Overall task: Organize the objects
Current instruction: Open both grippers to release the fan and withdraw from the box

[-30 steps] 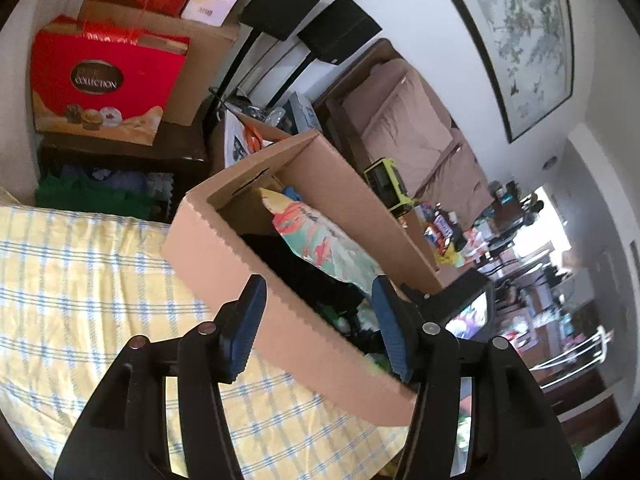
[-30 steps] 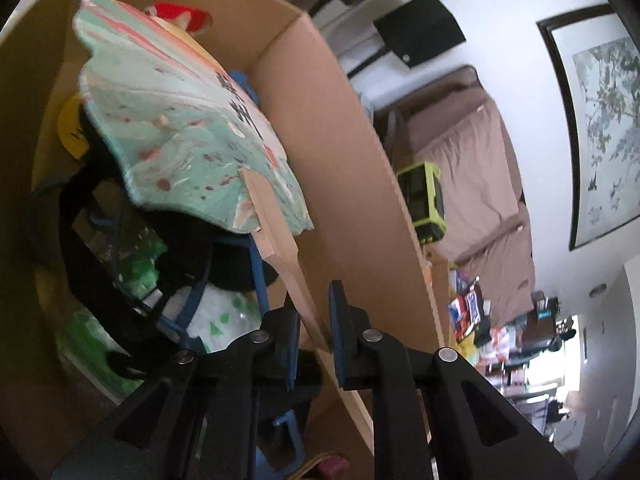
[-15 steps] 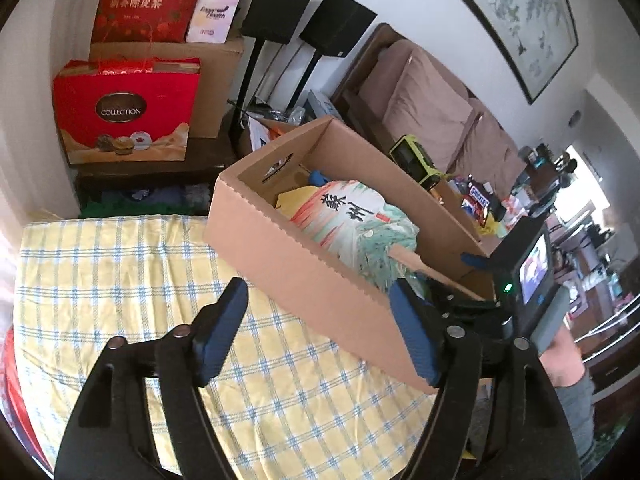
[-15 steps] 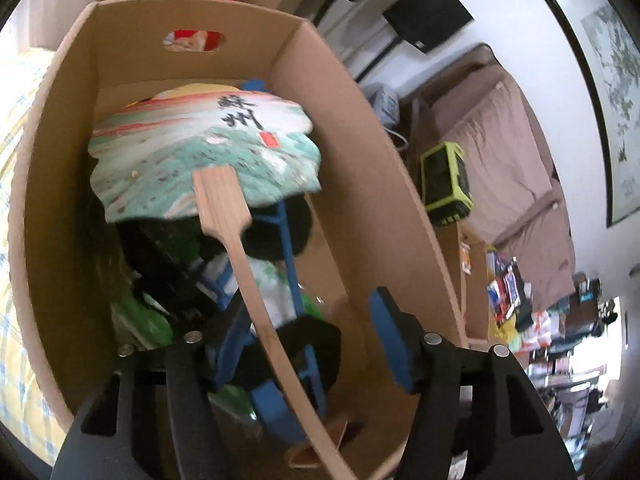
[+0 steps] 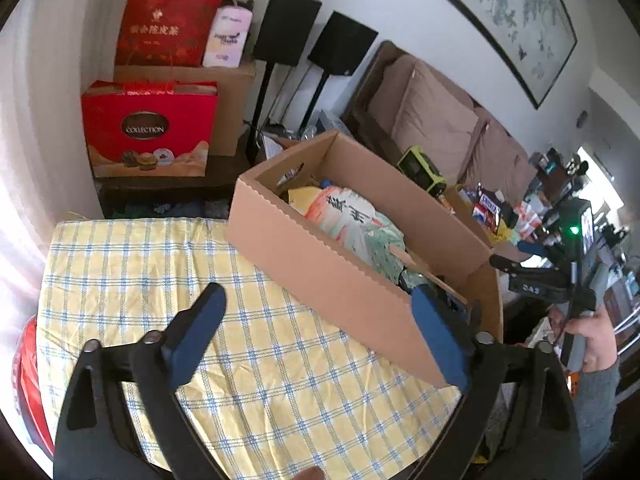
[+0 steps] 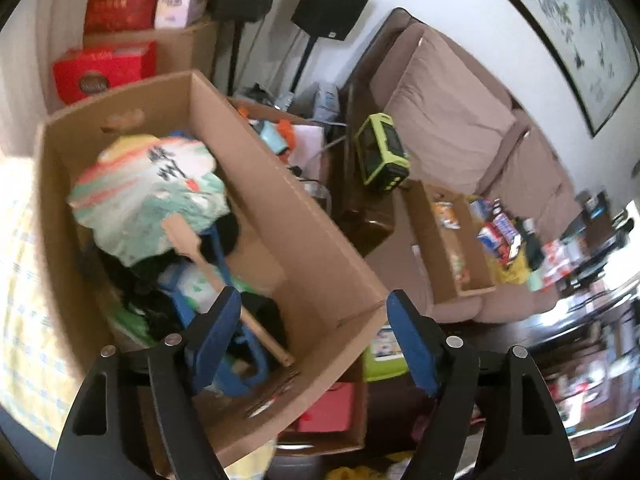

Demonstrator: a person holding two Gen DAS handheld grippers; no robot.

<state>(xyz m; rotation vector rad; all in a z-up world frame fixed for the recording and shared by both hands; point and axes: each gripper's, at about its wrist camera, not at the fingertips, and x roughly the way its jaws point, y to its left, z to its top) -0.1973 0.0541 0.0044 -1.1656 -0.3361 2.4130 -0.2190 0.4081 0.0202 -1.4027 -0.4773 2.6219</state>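
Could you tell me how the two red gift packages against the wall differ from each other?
The lower red gift box reads "COLLECTION" in a dark oval above pictured sweets; the upper red gift bag carries gold Chinese characters. The lower red gift box sits on a dark cabinet in front of a brown carton; the upper red gift bag stands on top of that carton, beside a pink package. Both are red and upright.
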